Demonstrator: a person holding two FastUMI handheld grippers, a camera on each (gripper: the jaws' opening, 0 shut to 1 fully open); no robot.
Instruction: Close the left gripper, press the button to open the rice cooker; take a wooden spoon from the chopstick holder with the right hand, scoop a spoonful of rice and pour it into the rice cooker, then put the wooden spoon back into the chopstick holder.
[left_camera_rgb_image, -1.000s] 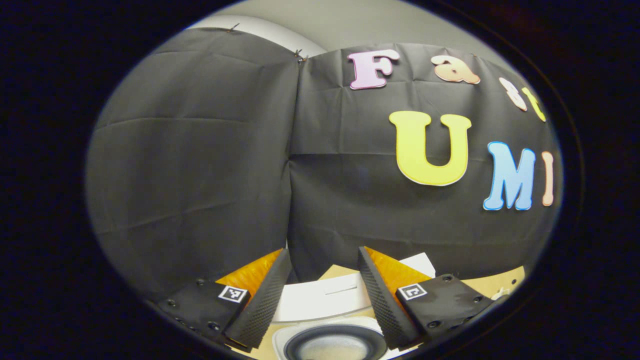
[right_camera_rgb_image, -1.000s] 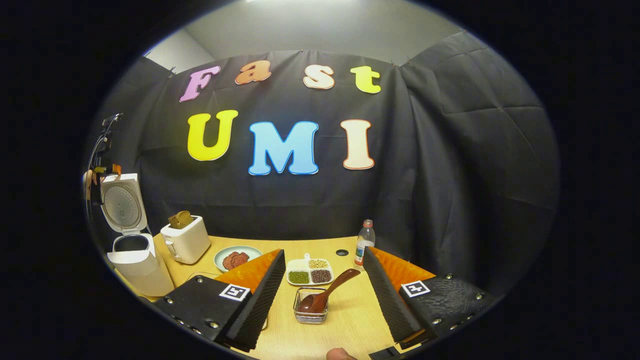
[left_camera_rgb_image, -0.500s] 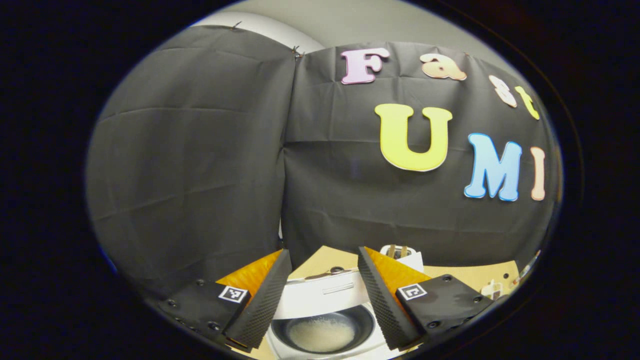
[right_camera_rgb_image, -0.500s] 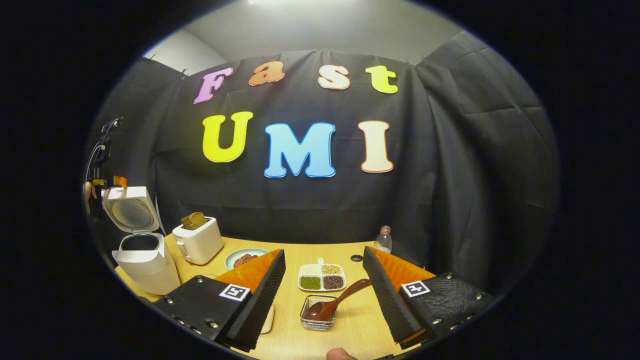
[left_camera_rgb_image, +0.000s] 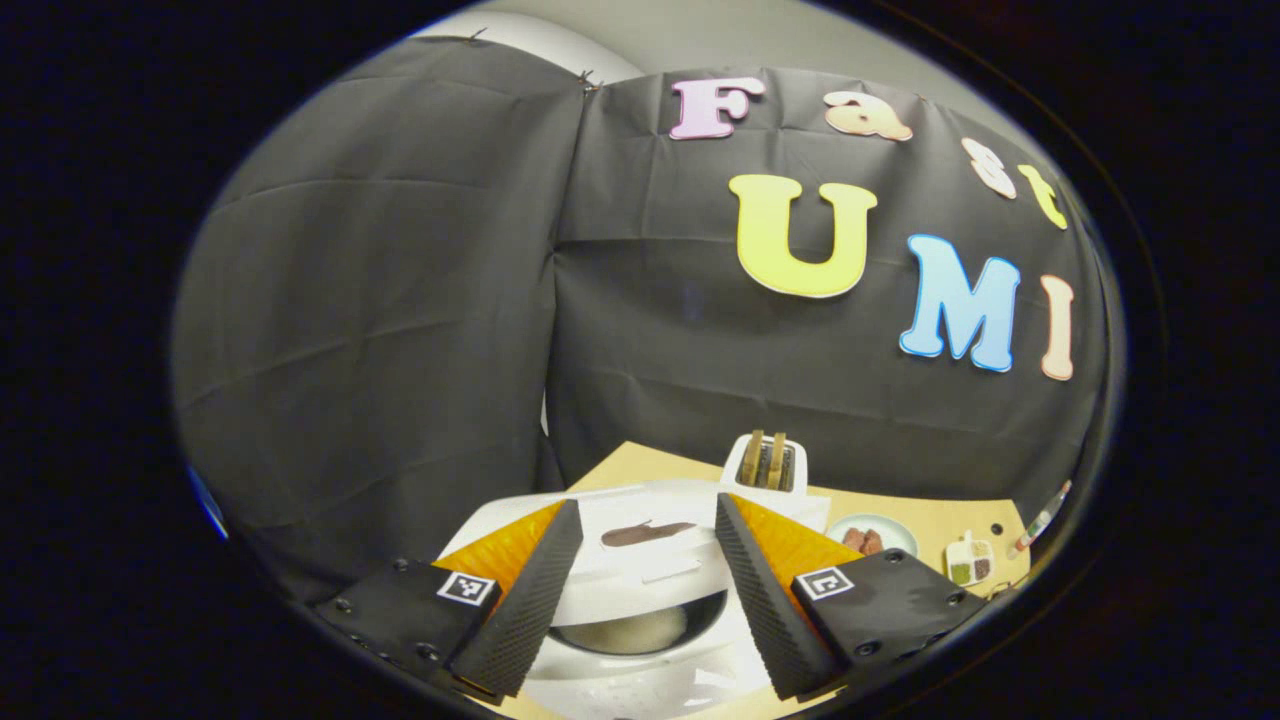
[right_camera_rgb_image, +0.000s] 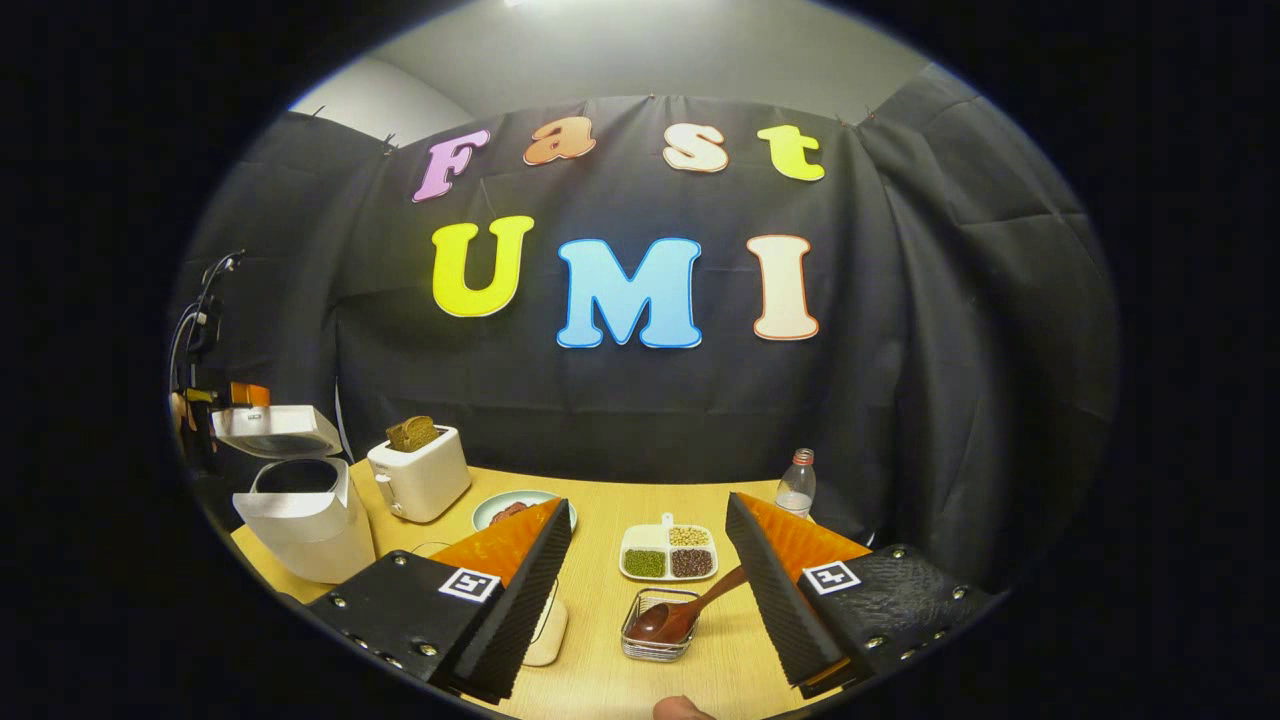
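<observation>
The white rice cooker stands at the table's left end. Its lid hangs about level over the pot. In the left gripper view the lid's top lies between and under my open left gripper; whether it touches the lid I cannot tell. White rice shows in the pot under the lid's edge. The wooden spoon leans in the wire chopstick holder, bowl down and handle up to the right. My right gripper stands open above the holder, holding nothing.
A white toaster with bread stands right of the cooker. Then come a plate of brown food, a divided dish of beans and a small bottle. A pale flat object lies by my right gripper's left finger.
The cooker's lid has swung down from upright to about level, with the left gripper following it down. The right gripper has drifted a little, so the holder sits slightly further right.
</observation>
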